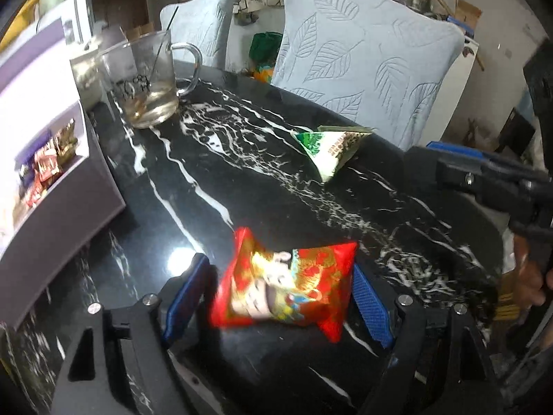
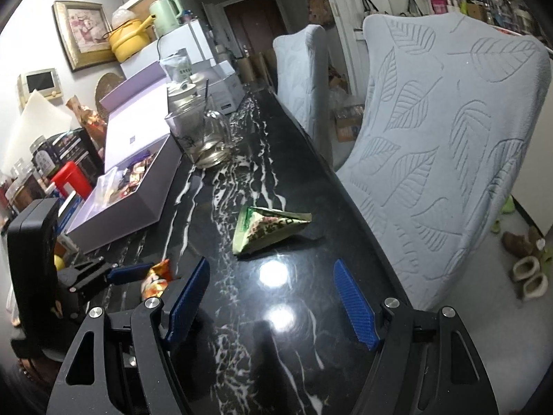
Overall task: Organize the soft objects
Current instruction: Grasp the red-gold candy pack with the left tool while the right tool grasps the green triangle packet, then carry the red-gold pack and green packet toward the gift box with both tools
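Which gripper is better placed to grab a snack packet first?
Left. The left gripper already straddles the red packet. The right gripper is open over bare table, short of the green packet.

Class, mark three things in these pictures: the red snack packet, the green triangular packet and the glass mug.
red snack packet [image 1: 285, 285]: left wrist view, middle of its printed face.
green triangular packet [image 2: 266, 231]: right wrist view, centre of its upper face.
glass mug [image 1: 141, 79]: left wrist view, its clear side wall.
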Motion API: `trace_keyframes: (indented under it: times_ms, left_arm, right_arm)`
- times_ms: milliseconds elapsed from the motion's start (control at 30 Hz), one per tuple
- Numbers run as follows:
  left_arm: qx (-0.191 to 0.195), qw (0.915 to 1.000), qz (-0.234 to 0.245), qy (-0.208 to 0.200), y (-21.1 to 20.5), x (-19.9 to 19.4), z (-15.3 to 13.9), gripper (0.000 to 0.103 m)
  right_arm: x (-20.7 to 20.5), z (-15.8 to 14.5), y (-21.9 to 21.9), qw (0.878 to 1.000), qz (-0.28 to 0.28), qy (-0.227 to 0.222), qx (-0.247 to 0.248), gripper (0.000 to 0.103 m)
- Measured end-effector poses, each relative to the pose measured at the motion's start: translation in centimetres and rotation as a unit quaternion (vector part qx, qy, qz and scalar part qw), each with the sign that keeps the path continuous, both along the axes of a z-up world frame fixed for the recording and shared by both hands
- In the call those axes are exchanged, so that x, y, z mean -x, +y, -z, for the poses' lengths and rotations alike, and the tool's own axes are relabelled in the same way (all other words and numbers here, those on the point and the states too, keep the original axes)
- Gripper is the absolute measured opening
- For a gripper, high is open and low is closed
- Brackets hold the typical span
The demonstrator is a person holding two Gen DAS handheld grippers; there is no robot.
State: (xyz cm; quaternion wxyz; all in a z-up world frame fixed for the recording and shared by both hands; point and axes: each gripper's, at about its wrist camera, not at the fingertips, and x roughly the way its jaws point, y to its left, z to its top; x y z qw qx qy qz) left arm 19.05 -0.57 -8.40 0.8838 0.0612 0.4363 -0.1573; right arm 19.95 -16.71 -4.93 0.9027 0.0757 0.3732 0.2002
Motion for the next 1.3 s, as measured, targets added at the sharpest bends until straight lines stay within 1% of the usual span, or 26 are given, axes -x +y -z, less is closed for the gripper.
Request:
trace_keyframes:
  times_ms: [33, 67, 133, 333, 433, 467, 500, 633, 700, 767, 867, 933, 1000, 1133, 1167, 1233, 1267, 1300]
  left_arm:
    - [0.003, 1.0000, 0.001, -0.002, 0.1, -0.1, -0.1, 0.063]
    - [0.001, 1.0000, -0.002, -0.003, 0.2, -0.3, -0.2, 0.059]
    - [0.003, 1.0000, -0.007, 0.001, 0.4, -0.8, -0.2, 0.056]
    - [0.002, 0.9996, -0.026, 0.008, 1.4, -2.6, -0.3, 0.055]
    - [0.019, 0.9986, -0.049, 0.012, 2.7, -3.2, -0.9, 0.055]
    - [0.024, 0.9981, -0.055, 0.011, 3.1, -3.4, -1.1, 0.055]
    - [0.028, 0.9977, -0.061, 0.009, 3.4, -3.5, -1.3, 0.055]
    - [0.040, 0.9964, -0.074, -0.006, 4.3, -3.8, -2.7, 0.055]
    - [0.041, 0.9962, -0.076, -0.015, 4.5, -3.9, -3.2, 0.055]
    - [0.044, 0.9957, -0.079, -0.019, 4.7, -4.0, -3.4, 0.055]
    - [0.059, 0.9946, -0.085, -0.013, 5.2, -4.5, -3.3, 0.055]
    - [0.069, 0.9936, -0.089, -0.007, 5.6, -4.7, -3.2, 0.055]
    - [0.073, 0.9930, -0.093, -0.006, 5.9, -4.9, -3.1, 0.055]
    - [0.081, 0.9922, -0.094, -0.002, 6.3, -4.9, -3.1, 0.055]
    - [0.083, 0.9919, -0.096, -0.002, 6.4, -4.9, -3.1, 0.055]
    - [0.081, 0.9914, -0.102, -0.005, 6.6, -4.7, -3.2, 0.055]
    - [0.078, 0.9912, -0.106, -0.007, 6.7, -4.6, -3.2, 0.055]
    - [0.076, 0.9910, -0.110, -0.008, 6.8, -4.5, -3.3, 0.055]
  right_arm:
    - [-0.2, 0.1, 0.0, 1.000, -0.001, 0.003, -0.001, 0.075]
    - [-0.4, 0.2, -0.1, 1.000, -0.001, 0.004, -0.001, 0.075]
    - [-0.9, 0.3, -0.1, 1.000, -0.001, 0.007, -0.001, 0.075]
    - [-2.5, 0.7, 0.3, 1.000, -0.004, 0.022, -0.001, 0.075]
    - [-3.4, 0.8, 0.8, 1.000, -0.007, 0.024, 0.003, 0.075]
    - [-3.7, 0.9, 1.0, 1.000, -0.008, 0.026, 0.005, 0.077]
    - [-4.0, 1.0, 1.3, 1.000, -0.008, 0.029, 0.009, 0.081]
    - [-5.2, 1.0, 2.5, 0.999, -0.015, 0.034, 0.027, 0.083]
    - [-5.7, 1.1, 3.1, 0.999, -0.021, 0.034, 0.037, 0.090]
    - [-6.2, 1.2, 3.8, 0.998, -0.029, 0.033, 0.045, 0.090]
    - [-7.1, 1.5, 4.7, 0.997, -0.036, 0.035, 0.058, 0.091]
    - [-7.7, 1.9, 5.2, 0.996, -0.029, 0.039, 0.077, 0.091]
    - [-8.1, 2.3, 5.4, 0.995, -0.029, 0.049, 0.086, 0.091]
    - [-8.1, 2.5, 5.8, 0.993, -0.021, 0.045, 0.110, 0.091]
    - [-8.1, 2.6, 6.0, 0.992, -0.018, 0.045, 0.117, 0.090]
    - [-7.9, 2.6, 6.3, 0.990, -0.014, 0.041, 0.136, 0.082]
    - [-7.8, 2.6, 6.3, 0.989, -0.014, 0.038, 0.141, 0.072]
    - [-7.6, 2.5, 6.4, 0.989, -0.017, 0.035, 0.144, 0.071]
